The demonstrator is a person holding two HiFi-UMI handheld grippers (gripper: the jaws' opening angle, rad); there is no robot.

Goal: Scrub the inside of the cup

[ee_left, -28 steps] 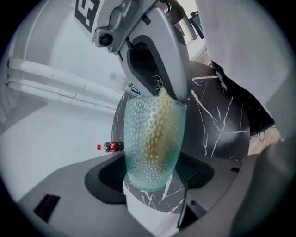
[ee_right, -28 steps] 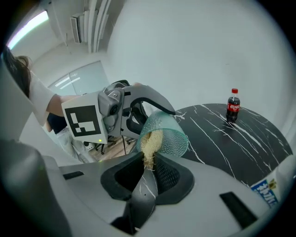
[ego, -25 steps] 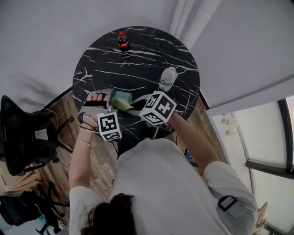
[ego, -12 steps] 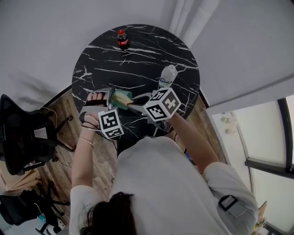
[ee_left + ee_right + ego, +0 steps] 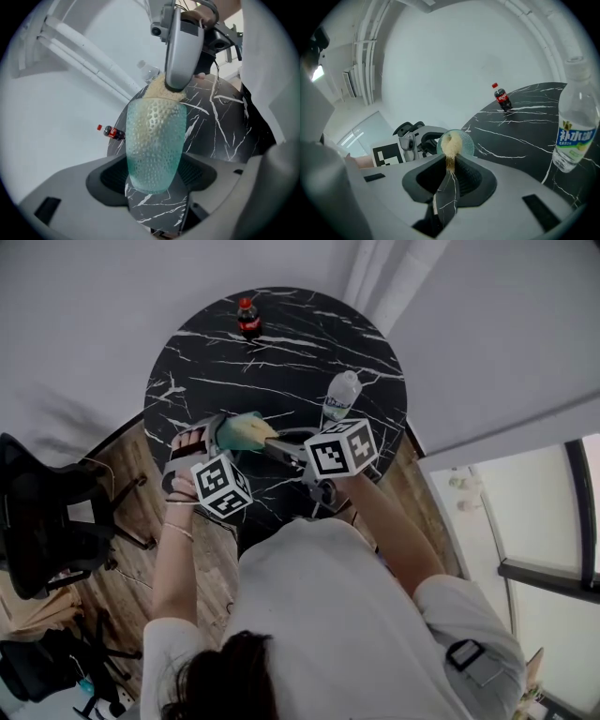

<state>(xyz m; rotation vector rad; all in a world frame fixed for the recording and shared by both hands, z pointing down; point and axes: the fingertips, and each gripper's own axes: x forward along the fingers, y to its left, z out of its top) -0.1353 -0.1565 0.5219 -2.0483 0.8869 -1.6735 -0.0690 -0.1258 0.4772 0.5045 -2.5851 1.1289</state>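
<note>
A teal dimpled cup (image 5: pixel 234 432) lies tilted on its side above the near part of the black marble table (image 5: pixel 281 362). My left gripper (image 5: pixel 216 437) is shut on it. In the left gripper view the cup (image 5: pixel 154 145) sits between both jaws, mouth pointing away. My right gripper (image 5: pixel 274 446) comes from the right and is shut on a yellow sponge (image 5: pixel 257 432) pushed into the cup's mouth. In the right gripper view the sponge (image 5: pixel 451 144) fills most of the cup's round opening (image 5: pixel 467 144), just beyond my right gripper (image 5: pixel 450 169).
A small cola bottle (image 5: pixel 248 320) stands at the table's far edge. A clear water bottle (image 5: pixel 342 399) stands just beyond my right gripper, close on the right in the right gripper view (image 5: pixel 576 126). A black chair (image 5: pixel 47 512) is left of the table.
Both grippers have rolled, so their marker cubes show turned faces. The cup and sponge have shifted slightly away from the person, with the sponge still in the cup's mouth.
</note>
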